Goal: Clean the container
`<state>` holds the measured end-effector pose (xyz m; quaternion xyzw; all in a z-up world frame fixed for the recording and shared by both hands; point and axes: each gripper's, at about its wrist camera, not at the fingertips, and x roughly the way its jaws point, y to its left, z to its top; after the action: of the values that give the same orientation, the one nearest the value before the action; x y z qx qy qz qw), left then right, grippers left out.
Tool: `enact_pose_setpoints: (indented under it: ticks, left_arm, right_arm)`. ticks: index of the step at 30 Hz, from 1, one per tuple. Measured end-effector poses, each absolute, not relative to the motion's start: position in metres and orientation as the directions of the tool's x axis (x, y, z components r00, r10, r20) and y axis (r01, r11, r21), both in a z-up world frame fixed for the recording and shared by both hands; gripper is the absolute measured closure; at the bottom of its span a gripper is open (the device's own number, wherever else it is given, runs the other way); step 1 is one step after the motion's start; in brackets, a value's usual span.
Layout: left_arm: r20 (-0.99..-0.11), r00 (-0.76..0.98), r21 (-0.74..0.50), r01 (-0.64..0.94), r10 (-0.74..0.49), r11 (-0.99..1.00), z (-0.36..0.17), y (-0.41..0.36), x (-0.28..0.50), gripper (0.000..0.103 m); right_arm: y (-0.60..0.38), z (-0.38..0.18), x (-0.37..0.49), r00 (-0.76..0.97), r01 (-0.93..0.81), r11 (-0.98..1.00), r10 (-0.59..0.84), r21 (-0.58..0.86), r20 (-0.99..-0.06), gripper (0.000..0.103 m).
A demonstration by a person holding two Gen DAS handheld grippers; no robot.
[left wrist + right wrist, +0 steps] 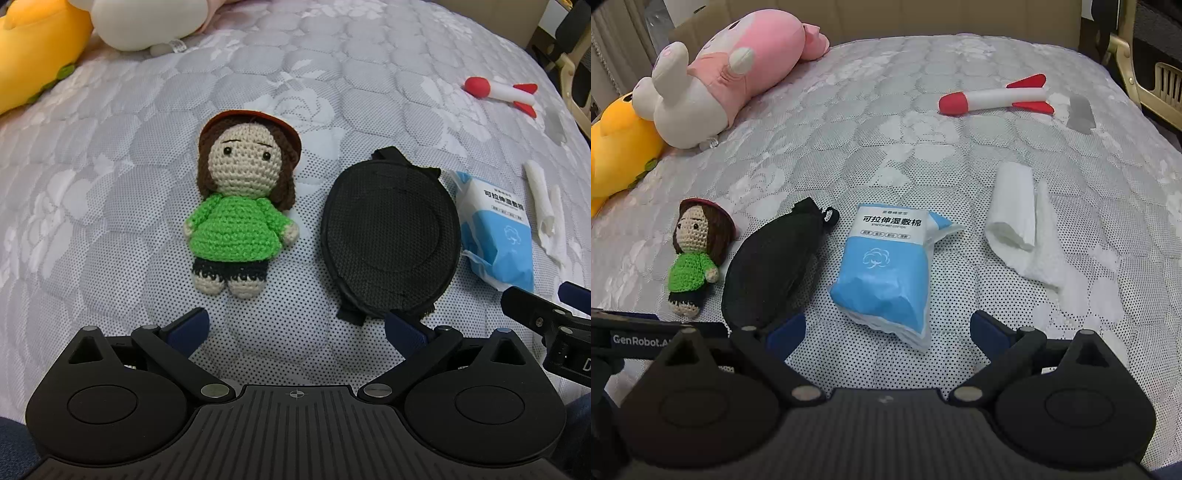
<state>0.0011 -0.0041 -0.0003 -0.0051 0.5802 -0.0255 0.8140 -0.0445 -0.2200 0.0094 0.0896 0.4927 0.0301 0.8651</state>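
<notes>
Grey quilted bed (pixel 886 122) carries everything. From the left: a yellow plush (pixel 617 158) and a pink plush (pixel 731 70) at the far edge, then a crochet doll (pixel 240 206) lying face up. Just beside it lies the black case (pixel 389 236), flat and closed, between the doll and a blue wipes pack (pixel 886 273). Further right are a white cloth (pixel 1019 218) and, beyond it, a toy rocket (pixel 995 98). Left gripper (pixel 295 330) and right gripper (pixel 886 334) hover with jaws spread wide, holding nothing.

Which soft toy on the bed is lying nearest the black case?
The crocheted doll in the green sweater, right beside the black oval mesh case; the pink and yellow plush toys lie far back.
</notes>
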Motion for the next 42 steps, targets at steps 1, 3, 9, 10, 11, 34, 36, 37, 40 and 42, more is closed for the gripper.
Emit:
enact_pose_setpoints:
  ticks: [1,3,9,10,11,34,36,37,40,42]
  left_arm:
    - [-0.944,0.325,-0.038,0.036,-0.047,0.999,0.0,-0.004,0.001,0.0]
    - [-0.944,0.326,-0.036,0.037,-0.046,0.999,0.0,-0.004,0.001,0.0]
    - [-0.936,0.349,-0.029,0.041,-0.042,0.999,0.004,-0.007,-0.001,0.0]
    - [-0.933,0.356,-0.03,0.046,-0.044,0.998,0.005,-0.008,-0.002,0.0]
    - [-0.93,0.365,-0.03,0.053,-0.047,0.998,0.006,-0.009,-0.002,0.0]
    - [-0.813,0.406,-0.233,0.43,-0.417,0.873,0.017,-0.07,0.018,0.0]
    - [-0.802,0.415,-0.252,0.418,-0.43,0.873,0.018,-0.067,0.016,0.0]
    - [-0.801,0.415,-0.258,0.409,-0.43,0.875,0.017,-0.065,0.016,0.001]
    - [-0.806,0.442,-0.233,0.371,-0.392,0.899,0.018,-0.059,0.018,0.001]
    - [-0.817,0.461,-0.193,0.348,-0.347,0.917,0.019,-0.056,0.019,0.001]
  right_arm:
    - [-0.22,0.009,-0.045,0.513,0.037,0.982,0.139,0.184,-0.847,0.006]
    - [-0.222,0.011,-0.045,0.524,0.037,0.98,0.147,0.195,-0.839,0.006]
    - [-0.233,0.025,-0.054,0.635,0.048,0.962,0.178,0.268,-0.752,0.017]
    - [-0.235,0.028,-0.057,0.656,0.055,0.96,0.173,0.276,-0.735,0.017]
    - [-0.238,0.031,-0.058,0.669,0.064,0.955,0.174,0.289,-0.723,0.017]
    - [-0.315,-0.031,0.085,0.477,0.087,0.995,0.004,0.052,-0.879,0.085]
    - [-0.314,-0.023,0.081,0.514,0.075,0.993,0.035,0.086,-0.857,0.093]
    - [-0.314,-0.016,0.078,0.531,0.077,0.989,0.067,0.128,-0.845,0.093]
    - [-0.316,0.013,0.062,0.589,0.06,0.92,0.281,0.387,-0.758,0.093]
    - [-0.309,0.023,0.056,0.595,0.007,0.821,0.456,0.571,-0.662,0.093]
